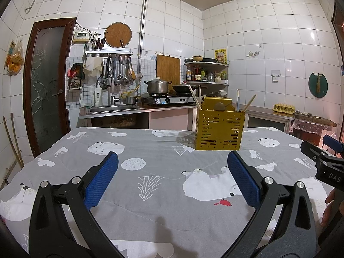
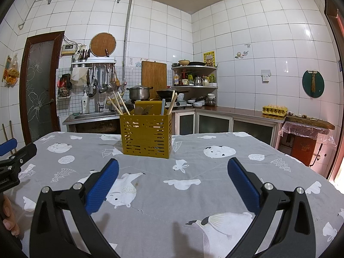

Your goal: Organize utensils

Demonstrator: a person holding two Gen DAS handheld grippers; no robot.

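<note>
A yellow slotted utensil holder (image 1: 219, 129) (image 2: 146, 134) stands upright at the far side of the table. Wooden chopsticks (image 2: 118, 105) (image 1: 194, 99), a fork (image 2: 148, 109) and a pale blue straw-like stick (image 2: 162, 106) poke out of it. My left gripper (image 1: 173, 162) hovers open over the cloth, well short of the holder, nothing between its blue pads. My right gripper (image 2: 173, 167) is likewise open and empty, nearer than the holder. Each gripper's tip shows at the edge of the other's view: the right gripper (image 1: 322, 152), the left gripper (image 2: 13, 150).
A grey cloth printed with white animals (image 1: 163, 178) (image 2: 193, 172) covers the table. Behind it run a sink counter (image 1: 116, 108), a stove with a pot (image 1: 158, 86), corner shelves with bottles (image 2: 194, 79) and an egg tray (image 2: 274, 109). A hand (image 2: 8, 217) shows at the left.
</note>
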